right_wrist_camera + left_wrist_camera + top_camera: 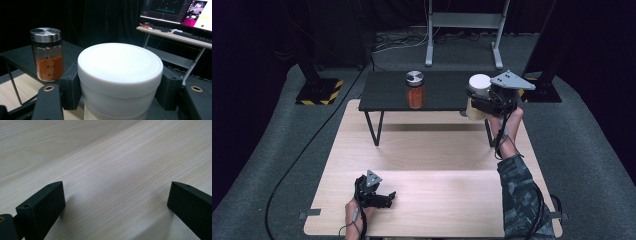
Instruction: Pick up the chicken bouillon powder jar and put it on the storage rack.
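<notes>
High view is showing the right tongs (476, 102) gripping the white jar (478, 97) beside the shelf (387, 90), placement pending, while the left tongs (384, 198) are gaping wide.

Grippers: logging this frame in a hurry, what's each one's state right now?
Left gripper: open, nothing between the jaws, over the wooden table.
Right gripper: shut on the white-lidded jar.

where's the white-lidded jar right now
The white-lidded jar is clamped in the right tongs, at the right end of the black shelf in the high view, right of the spice jar.
</notes>
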A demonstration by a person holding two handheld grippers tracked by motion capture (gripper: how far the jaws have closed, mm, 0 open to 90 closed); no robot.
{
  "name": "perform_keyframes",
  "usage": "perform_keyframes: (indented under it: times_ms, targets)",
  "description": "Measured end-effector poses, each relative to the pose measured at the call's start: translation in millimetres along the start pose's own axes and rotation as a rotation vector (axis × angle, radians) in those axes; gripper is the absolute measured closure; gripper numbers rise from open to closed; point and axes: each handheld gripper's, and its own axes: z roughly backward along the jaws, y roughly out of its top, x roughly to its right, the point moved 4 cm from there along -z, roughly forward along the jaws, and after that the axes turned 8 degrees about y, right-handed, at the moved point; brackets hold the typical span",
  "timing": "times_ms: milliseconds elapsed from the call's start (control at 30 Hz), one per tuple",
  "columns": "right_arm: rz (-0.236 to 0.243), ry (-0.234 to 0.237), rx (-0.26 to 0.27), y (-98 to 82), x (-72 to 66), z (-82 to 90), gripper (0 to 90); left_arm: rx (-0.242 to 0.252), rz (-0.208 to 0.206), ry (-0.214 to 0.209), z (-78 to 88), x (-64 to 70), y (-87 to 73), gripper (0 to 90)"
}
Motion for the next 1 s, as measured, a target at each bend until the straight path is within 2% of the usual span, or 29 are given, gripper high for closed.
perform_keyframes:
  times_ms: [333,1000]
  targets:
    - [-0.011,-0.008,-0.02,10.0,7.7,-16.5,32.8,0.001,-0.001,-0.001,0.1,-0.1,-0.1,1.4]
    - [-0.055,-0.016,-0.04,14.8,19.5,-56.7,32.8,0.002,-0.008,-0.001,0.5,0.0,-0.1,1.8]
